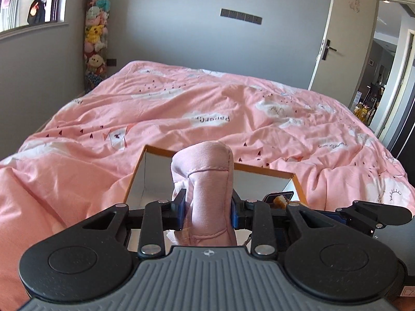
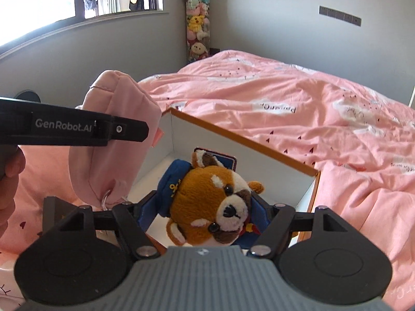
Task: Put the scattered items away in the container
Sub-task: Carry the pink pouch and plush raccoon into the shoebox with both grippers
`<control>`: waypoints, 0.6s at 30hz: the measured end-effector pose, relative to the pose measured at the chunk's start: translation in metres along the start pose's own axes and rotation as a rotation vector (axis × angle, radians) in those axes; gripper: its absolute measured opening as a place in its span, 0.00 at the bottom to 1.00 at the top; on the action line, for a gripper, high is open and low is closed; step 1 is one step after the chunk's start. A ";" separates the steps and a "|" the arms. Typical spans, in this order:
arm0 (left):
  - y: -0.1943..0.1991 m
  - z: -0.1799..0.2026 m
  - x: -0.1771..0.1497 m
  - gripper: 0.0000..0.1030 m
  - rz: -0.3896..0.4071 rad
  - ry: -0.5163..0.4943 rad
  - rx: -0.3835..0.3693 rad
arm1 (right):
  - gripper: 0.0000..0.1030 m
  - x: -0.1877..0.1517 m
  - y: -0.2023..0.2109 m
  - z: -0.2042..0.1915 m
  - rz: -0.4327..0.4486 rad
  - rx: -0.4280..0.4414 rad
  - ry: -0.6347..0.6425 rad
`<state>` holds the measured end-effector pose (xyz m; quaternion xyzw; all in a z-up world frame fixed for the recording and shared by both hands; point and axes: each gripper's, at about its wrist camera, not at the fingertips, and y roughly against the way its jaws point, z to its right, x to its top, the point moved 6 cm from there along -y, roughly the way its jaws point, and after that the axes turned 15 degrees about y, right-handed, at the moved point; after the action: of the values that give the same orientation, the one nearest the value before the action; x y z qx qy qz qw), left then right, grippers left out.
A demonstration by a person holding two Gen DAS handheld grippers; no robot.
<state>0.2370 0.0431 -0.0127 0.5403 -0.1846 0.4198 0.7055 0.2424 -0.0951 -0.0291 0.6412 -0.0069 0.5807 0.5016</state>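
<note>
An open white box with an orange rim (image 1: pixel 145 153) (image 2: pixel 243 140) lies on the pink bed. My left gripper (image 1: pixel 207 212) is shut on a pink fabric pouch (image 1: pixel 207 181) and holds it over the box's near left part; the pouch also shows in the right wrist view (image 2: pixel 114 140), hanging from the left gripper's arm. My right gripper (image 2: pixel 205 207) is shut on a brown and white plush animal with a blue cap (image 2: pixel 207 199) and holds it over the box's inside. A bit of that plush shows in the left wrist view (image 1: pixel 280 200).
The bed is covered by a rumpled pink duvet (image 1: pixel 207 108) (image 2: pixel 311 108). A tall column of plush toys (image 1: pixel 96 39) (image 2: pixel 197 26) stands in the far corner. A window with a person behind it (image 1: pixel 39 2) is at the left, an open door (image 1: pixel 345 39) at the right.
</note>
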 end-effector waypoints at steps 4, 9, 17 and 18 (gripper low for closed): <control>-0.019 -0.013 -0.010 0.35 -0.046 0.028 -0.006 | 0.72 -0.014 -0.020 -0.002 -0.064 0.017 -0.026; -0.028 -0.017 -0.005 0.35 -0.077 0.067 -0.042 | 0.72 -0.027 -0.041 -0.002 -0.141 0.039 -0.053; -0.053 -0.013 -0.008 0.35 -0.150 0.128 -0.126 | 0.73 -0.042 -0.052 0.002 -0.200 0.035 -0.092; -0.060 -0.009 -0.010 0.35 -0.159 0.115 -0.114 | 0.73 -0.042 -0.053 0.004 -0.203 0.034 -0.101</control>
<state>0.2767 0.0440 -0.0596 0.4870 -0.1239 0.3817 0.7757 0.2628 -0.0959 -0.0938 0.6755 0.0427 0.4940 0.5457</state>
